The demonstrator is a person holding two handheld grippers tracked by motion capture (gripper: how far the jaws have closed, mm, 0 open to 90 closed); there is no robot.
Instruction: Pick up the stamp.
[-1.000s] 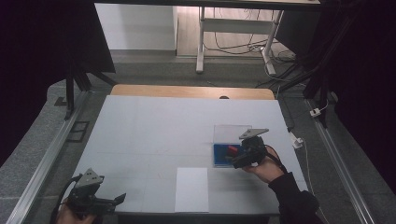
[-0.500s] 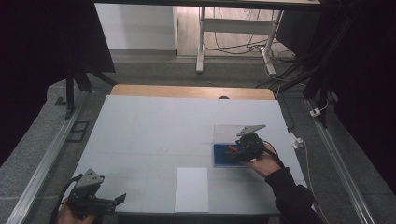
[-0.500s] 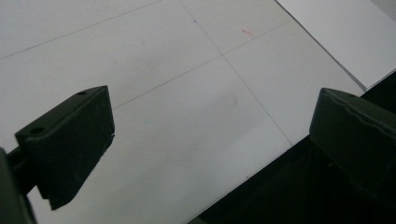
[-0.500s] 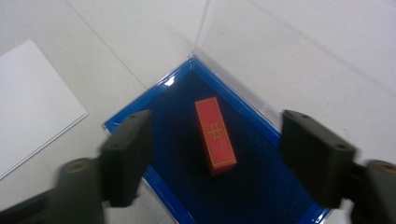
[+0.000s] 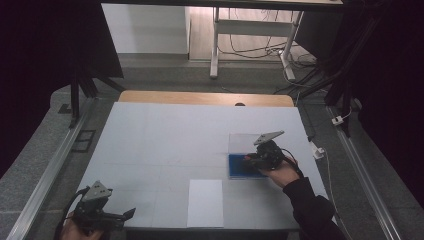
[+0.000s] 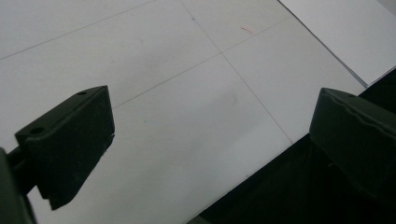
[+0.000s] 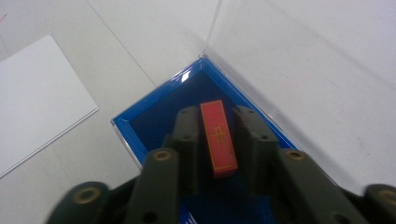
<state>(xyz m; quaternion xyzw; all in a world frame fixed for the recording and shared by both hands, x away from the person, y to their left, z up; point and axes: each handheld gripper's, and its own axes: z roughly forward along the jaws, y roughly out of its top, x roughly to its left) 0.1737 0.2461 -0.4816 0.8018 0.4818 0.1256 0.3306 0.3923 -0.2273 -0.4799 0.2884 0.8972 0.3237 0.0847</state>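
Right gripper view looks straight down its own jaws at a small red rectangular block with a gold-printed face, which lies in the blue-lined tray of a clear plastic case; the block's long axis runs along the line of the jaws, pointing away from the camera towards the tray's far corner, so the two jaws flank its long sides, one on each side. The jaws of the right gripper have just been closing, with the block between them; the left one seems to meet the block's edge, while a thin dark sliver shows beside the right one, so I cannot tell whether the pinch is firm yet. The case's clear lid stands open behind the tray. In the high view the right gripper sits over the blue tray on the right half of the white counter; the left gripper rests well apart at the near left corner, its jaws wide open on nothing, and a white paper sheet lies between the two. Judging by this, the right hand alone is placed for the lift, and it should draw the block straight up out of the tray.
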